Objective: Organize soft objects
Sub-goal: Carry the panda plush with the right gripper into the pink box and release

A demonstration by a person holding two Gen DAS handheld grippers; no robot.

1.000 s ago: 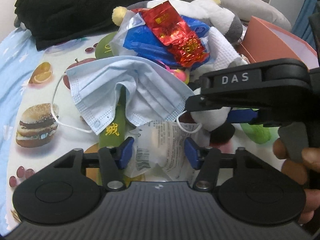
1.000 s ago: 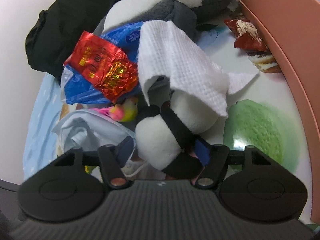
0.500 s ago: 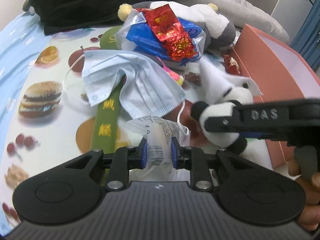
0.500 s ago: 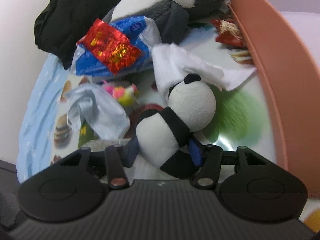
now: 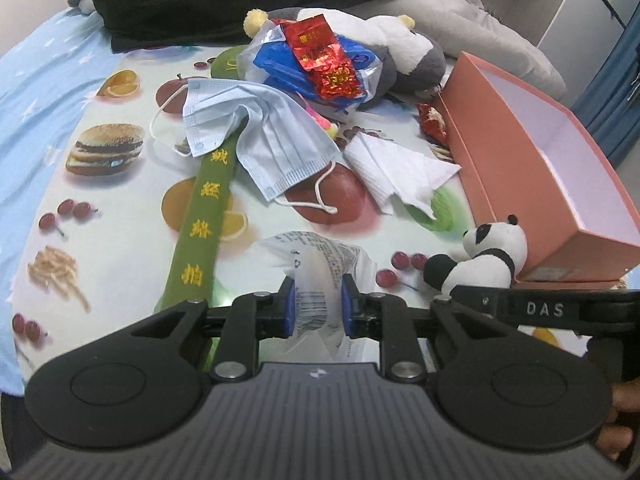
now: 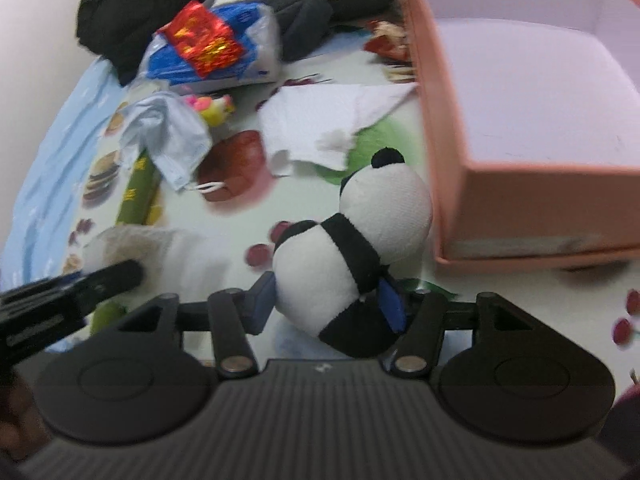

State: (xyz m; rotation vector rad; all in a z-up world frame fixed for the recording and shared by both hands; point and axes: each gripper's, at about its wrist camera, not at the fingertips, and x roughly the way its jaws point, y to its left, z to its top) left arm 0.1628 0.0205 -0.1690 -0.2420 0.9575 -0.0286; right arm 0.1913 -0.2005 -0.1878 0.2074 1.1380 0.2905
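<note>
Food-print tablecloth (image 5: 120,216) | left gripper (image 5: 318,306) pinching clear packet (image 5: 320,280) | right gripper (image 6: 326,300) clamping panda plush (image 6: 352,248), lower centre | risk: thin film slips free

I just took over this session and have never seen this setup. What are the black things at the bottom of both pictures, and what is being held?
Those are hand-held tongs, one in each of a person's hands, each with a camera looking along its fingers. In the left-hand view, the left tongs pinch a clear plastic packet. In the right-hand view, the right tongs grip a small toy panda. On the food-print cloth lie a blue face mask, a white tissue, a green strap and a red foil bag. An open pink box sits at the right.
</note>
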